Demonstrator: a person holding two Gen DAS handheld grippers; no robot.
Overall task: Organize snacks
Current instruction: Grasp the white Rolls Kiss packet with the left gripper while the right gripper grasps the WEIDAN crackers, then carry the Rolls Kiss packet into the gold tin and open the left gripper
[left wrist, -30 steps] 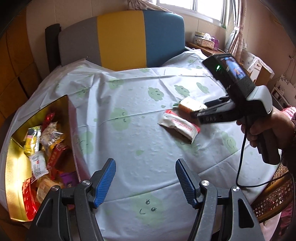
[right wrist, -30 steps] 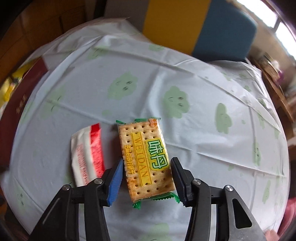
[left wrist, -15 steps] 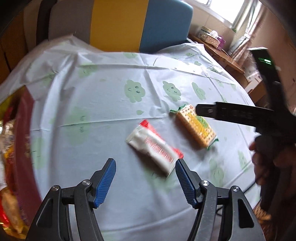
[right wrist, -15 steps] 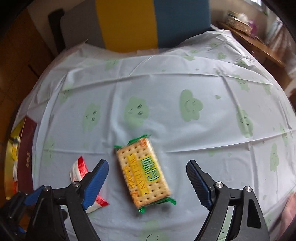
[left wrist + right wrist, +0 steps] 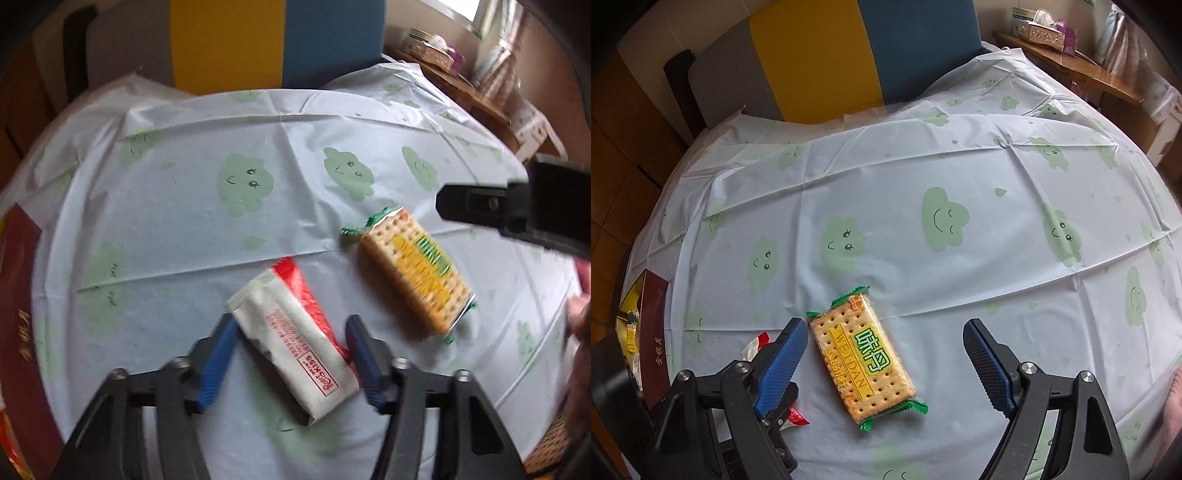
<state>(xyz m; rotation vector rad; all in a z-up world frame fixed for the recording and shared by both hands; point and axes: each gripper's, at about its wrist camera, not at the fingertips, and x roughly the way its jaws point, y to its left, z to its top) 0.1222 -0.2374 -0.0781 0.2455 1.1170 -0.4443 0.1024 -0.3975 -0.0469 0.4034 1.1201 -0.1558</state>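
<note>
Left gripper [image 5: 290, 341] is sitting low over the tablecloth [image 5: 184, 206], jaws spread, straddling the white-and-red snack packet [image 5: 295, 343]. Blue pads are flanking the packet on both sides; can't tell if either pad is touching it, left-wrist view is motion-blurred. Packet is lying flat and diagonal, printed end toward the camera.

Right gripper [image 5: 886, 363] is hovering with jaws wide apart, holding nothing. Cracker pack [image 5: 862, 354] is lying flat on the cloth between its fingers, closer to the left finger, with clear gaps on both sides. In the left-wrist view the same cracker pack [image 5: 413, 273] is sitting just right of the white packet, near but apart, and the right gripper's black body is reaching in over the area above it from the right edge.

In the right-wrist view, the white-and-red packet [image 5: 757, 343] is mostly hidden behind the left gripper's black frame, only red corners showing.

Dark red box [image 5: 655, 347] with gold lettering is sitting at the table's left edge, snacks visible inside beyond its wall. Chair [image 5: 849, 51] with grey, yellow and blue panels is standing behind the table. Tissue box [image 5: 1039, 26] is resting on a wooden shelf at far right.
</note>
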